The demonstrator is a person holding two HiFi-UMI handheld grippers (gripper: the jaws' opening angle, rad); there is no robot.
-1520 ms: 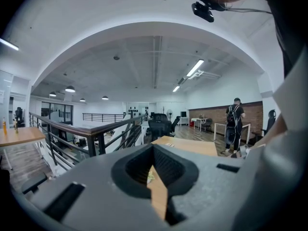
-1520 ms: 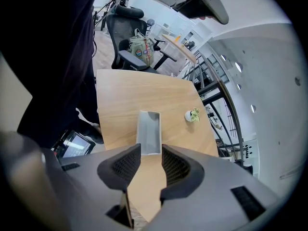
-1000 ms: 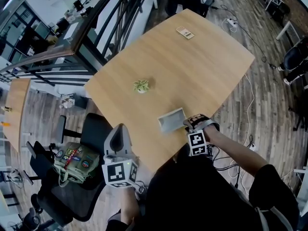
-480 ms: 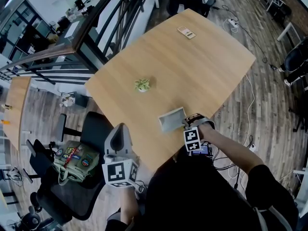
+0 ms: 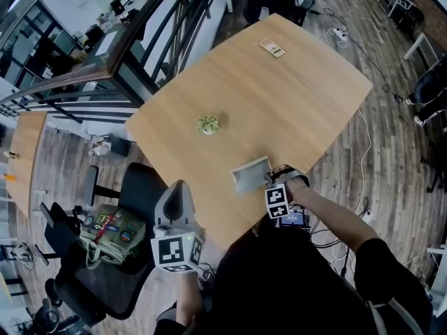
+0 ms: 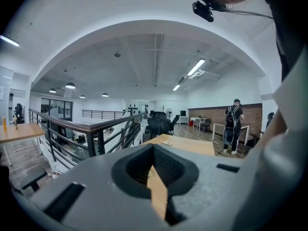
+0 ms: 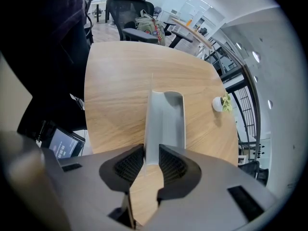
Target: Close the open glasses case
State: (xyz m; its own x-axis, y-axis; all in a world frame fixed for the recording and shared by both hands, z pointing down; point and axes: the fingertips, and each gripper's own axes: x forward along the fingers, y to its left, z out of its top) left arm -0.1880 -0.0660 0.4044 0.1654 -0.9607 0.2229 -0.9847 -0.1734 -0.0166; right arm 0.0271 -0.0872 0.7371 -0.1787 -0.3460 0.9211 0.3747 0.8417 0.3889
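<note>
The grey glasses case (image 5: pixel 250 175) lies open near the table's front edge, its lid standing up. In the right gripper view the case (image 7: pixel 166 124) runs away from the jaws, and the near end of its upright lid sits between the two pads, which touch it on both sides. My right gripper (image 5: pixel 269 179) (image 7: pixel 150 160) points steeply down at the case's right end. My left gripper (image 5: pixel 173 195) (image 6: pixel 155 172) hangs off the table's front left, over a chair, pointing roughly level with nothing between its fingers.
The wooden table (image 5: pixel 279 103) carries a small potted plant (image 5: pixel 207 124) (image 7: pixel 222 103) at its left and a card (image 5: pixel 272 47) at the far end. A black chair (image 5: pixel 126 201) and a patched bag (image 5: pixel 108 230) stand below left. Railings run along the table's far left.
My right gripper has sunk and shifted a little left onto the case's end, its jaws drawing in around the lid. The left gripper and the case have kept still.
</note>
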